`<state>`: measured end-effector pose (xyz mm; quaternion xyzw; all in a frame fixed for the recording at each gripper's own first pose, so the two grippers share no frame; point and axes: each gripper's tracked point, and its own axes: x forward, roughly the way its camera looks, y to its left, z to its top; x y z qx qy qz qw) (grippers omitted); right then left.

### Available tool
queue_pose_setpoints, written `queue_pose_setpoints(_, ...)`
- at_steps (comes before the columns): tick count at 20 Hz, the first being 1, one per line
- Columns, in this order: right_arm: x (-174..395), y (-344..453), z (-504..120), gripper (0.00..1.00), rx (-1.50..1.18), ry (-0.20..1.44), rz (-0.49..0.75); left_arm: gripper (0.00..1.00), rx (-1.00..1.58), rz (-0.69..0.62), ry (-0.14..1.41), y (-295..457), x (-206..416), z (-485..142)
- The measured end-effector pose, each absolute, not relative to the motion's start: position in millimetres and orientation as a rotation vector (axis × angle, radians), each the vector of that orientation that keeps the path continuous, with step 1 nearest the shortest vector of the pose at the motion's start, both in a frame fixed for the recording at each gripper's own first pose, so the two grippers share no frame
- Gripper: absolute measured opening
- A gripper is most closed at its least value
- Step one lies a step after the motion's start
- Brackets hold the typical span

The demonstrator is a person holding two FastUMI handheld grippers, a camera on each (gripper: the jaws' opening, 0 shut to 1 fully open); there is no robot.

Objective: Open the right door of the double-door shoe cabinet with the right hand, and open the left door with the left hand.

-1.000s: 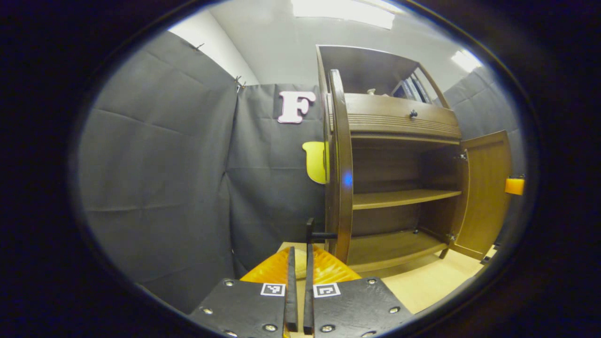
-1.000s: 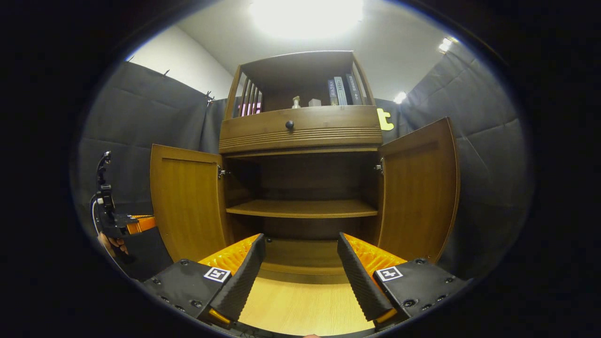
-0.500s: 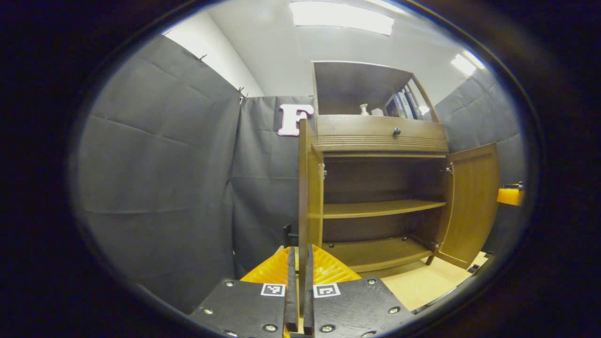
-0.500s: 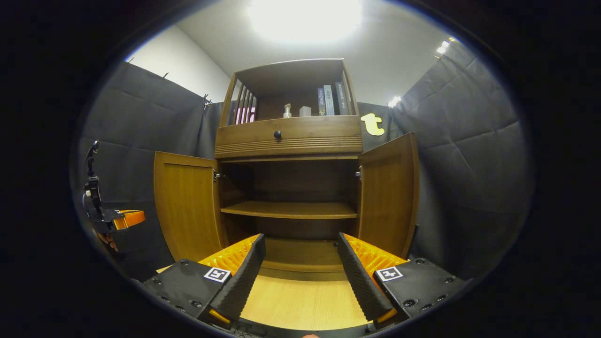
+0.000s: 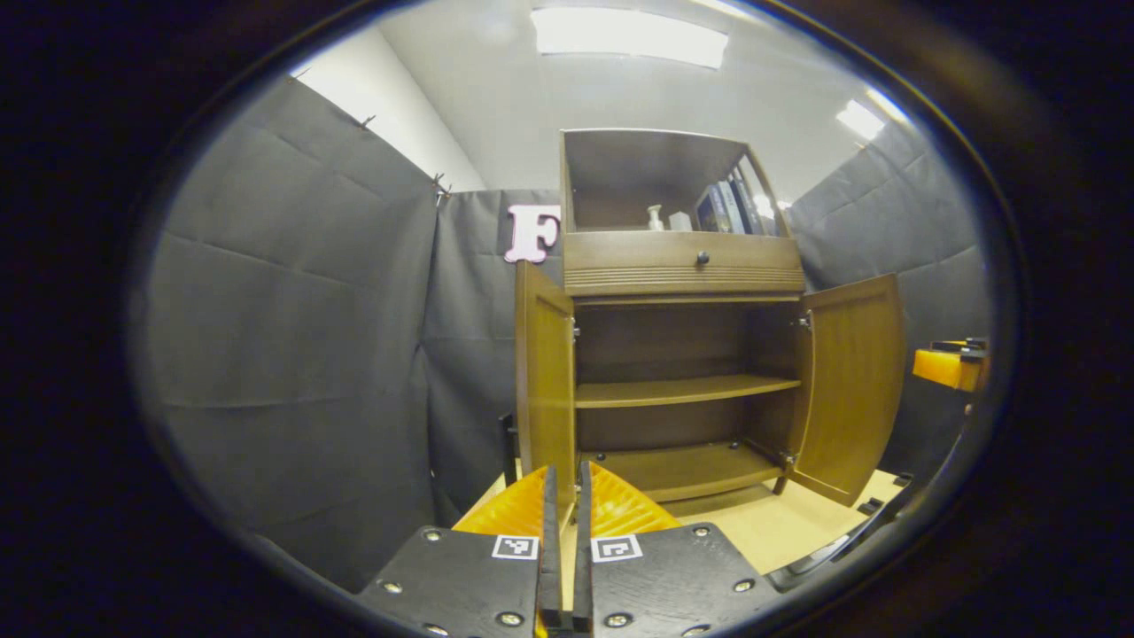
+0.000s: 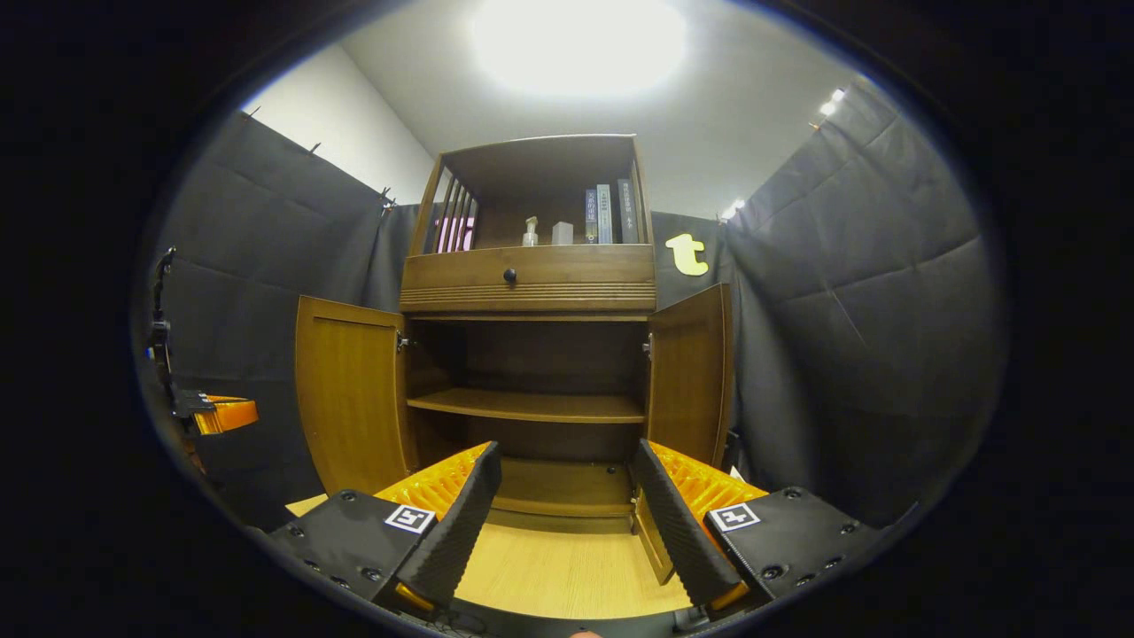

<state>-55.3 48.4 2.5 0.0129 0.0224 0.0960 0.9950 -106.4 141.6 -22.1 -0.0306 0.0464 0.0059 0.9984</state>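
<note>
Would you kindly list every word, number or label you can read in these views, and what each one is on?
No text is legible.
Books on the top shelf of the cabinet: spine print too small and blurred to read.
Square markers on the right claw and the left claw: black-and-white patterns, no words.
Bottle beside the books: no label can be made out.

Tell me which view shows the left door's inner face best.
The right gripper view: the left door stands swung open and its whole inner panel faces the camera, hinge side included. In the left gripper view the same door is nearly edge-on, a narrow foreshortened strip just beyond the shut left tongs, so little of the panel reads.
</note>
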Motion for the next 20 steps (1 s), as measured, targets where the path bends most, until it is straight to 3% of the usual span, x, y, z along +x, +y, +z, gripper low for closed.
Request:
queue_pose_setpoints(2,-61.3,44.2,1.6,0.92,0.025,0.042,0.177,0.05,-0.060,0.007,0.091,134.7,-114.0,-19.2)
queue_pose_setpoints(5,-68.7,39.9,-2.9,0.92,0.016,0.045,0.162,0.05,-0.054,0.008,0.093,128.8,-125.5,-19.0)
queue_pose_setpoints(6,-70.7,38.9,-4.2,0.96,0.013,0.046,0.159,0.05,-0.051,0.010,0.095,128.4,-128.4,-18.4)
queue_pose_setpoints(7,-71.9,38.2,-5.1,0.92,0.011,0.047,0.156,0.05,-0.050,0.011,0.095,129.0,-127.9,-19.4)
queue_pose_setpoints(8,-72.9,36.7,-6.6,0.96,0.011,0.049,0.153,0.05,-0.053,0.002,0.098,128.1,-127.6,-20.7)
queue_pose_setpoints(9,-73.9,35.8,-7.0,0.93,0.012,0.050,0.151,0.10,-0.054,-0.001,0.104,122.4,-129.2,-22.6)
queue_pose_setpoints(12,-75.5,30.9,-6.9,0.97,0.018,0.051,0.141,0.23,-0.046,0.024,0.102,124.5,-128.3,-23.2)
queue_pose_setpoints(13,-75.2,29.6,-6.0,0.93,0.021,0.049,0.137,0.27,-0.047,0.028,0.099,123.4,-130.8,-23.2)
queue_pose_setpoints(14,-75.6,27.9,-6.0,0.97,0.023,0.049,0.135,0.38,-0.048,0.026,0.096,122.9,-131.5,-21.6)
queue_pose_setpoints(18,-76.8,24.3,-5.2,0.97,0.025,0.049,0.128,0.83,-0.033,0.064,0.070,133.6,-141.6,-12.9)
queue_pose_setpoints(20,-77.2,22.8,-4.3,0.97,0.026,0.047,0.126,0.83,-0.031,0.075,0.059,135.8,-141.1,-10.3)
